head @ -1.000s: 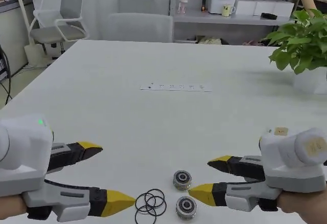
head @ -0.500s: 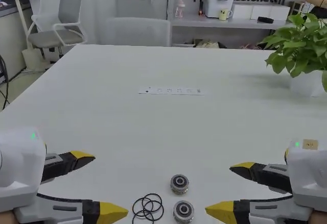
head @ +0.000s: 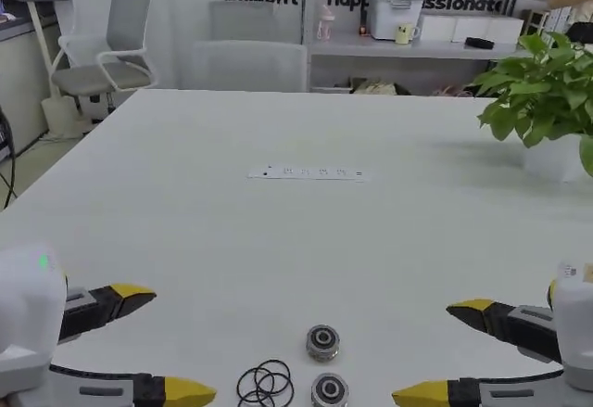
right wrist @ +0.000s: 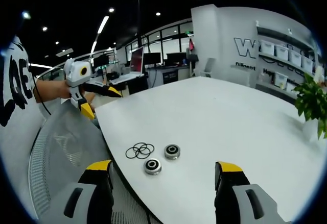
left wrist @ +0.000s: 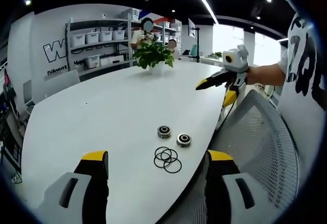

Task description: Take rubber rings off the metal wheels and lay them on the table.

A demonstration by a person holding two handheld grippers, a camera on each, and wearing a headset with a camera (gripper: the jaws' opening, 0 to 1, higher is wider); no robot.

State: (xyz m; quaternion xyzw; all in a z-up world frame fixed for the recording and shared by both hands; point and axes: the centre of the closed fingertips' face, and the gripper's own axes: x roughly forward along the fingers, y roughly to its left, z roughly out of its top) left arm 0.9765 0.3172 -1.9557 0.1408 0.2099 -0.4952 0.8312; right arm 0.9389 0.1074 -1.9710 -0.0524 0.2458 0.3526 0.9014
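Now: left tongs (head: pixel 171 342) and right tongs (head: pixel 435 351), both empty, jaws wide apart, drawn back outward since a second ago. Thin black rubber rings (head: pixel 266 384): loose overlapping pile on white table (head: pixel 306 240), just beside two small round metal wheels (head: pixel 322 341). Task apparently finished.
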